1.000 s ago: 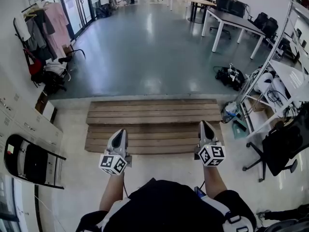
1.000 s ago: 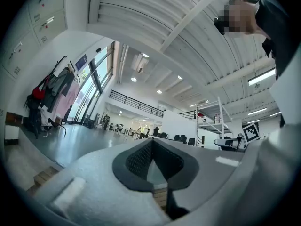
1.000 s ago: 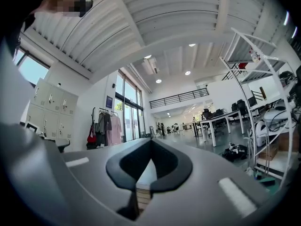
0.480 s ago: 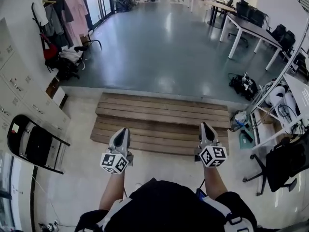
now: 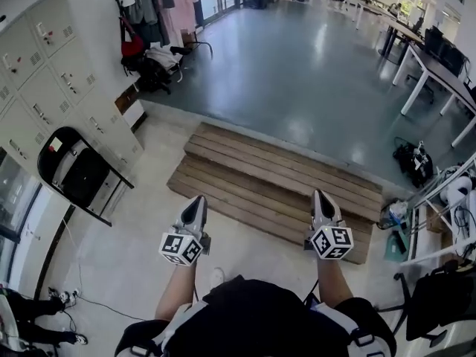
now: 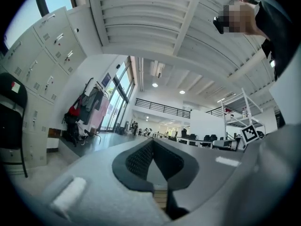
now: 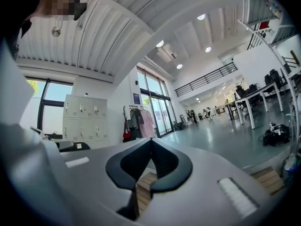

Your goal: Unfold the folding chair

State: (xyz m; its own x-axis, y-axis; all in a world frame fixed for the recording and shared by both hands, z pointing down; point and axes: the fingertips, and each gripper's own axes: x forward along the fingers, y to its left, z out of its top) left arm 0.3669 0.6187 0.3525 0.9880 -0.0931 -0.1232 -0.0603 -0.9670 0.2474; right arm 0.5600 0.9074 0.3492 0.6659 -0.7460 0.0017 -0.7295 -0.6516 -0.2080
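A folded black folding chair [image 5: 78,175] leans against the grey lockers [image 5: 44,73] at the left of the head view; its back also shows at the left edge of the left gripper view [image 6: 10,112]. My left gripper [image 5: 198,207] is shut and empty, held in front of me well to the right of the chair. My right gripper [image 5: 320,201] is shut too, with nothing in it, over the wooden steps [image 5: 275,188]. In each gripper view the jaw tips meet, left gripper [image 6: 153,141] and right gripper [image 7: 151,141].
A coat rack [image 5: 152,6] with clothes and bags stands past the lockers. Desks [image 5: 431,58] line the far right, a metal shelf rack [image 5: 454,199] and a black office chair [image 5: 439,303] stand at the right. A person's feet [image 5: 63,326] show at bottom left.
The view has swung left: the lockers and the folded chair have moved toward the middle of the picture, the steps now lie slanted. Both grippers stay shut and in front of me.
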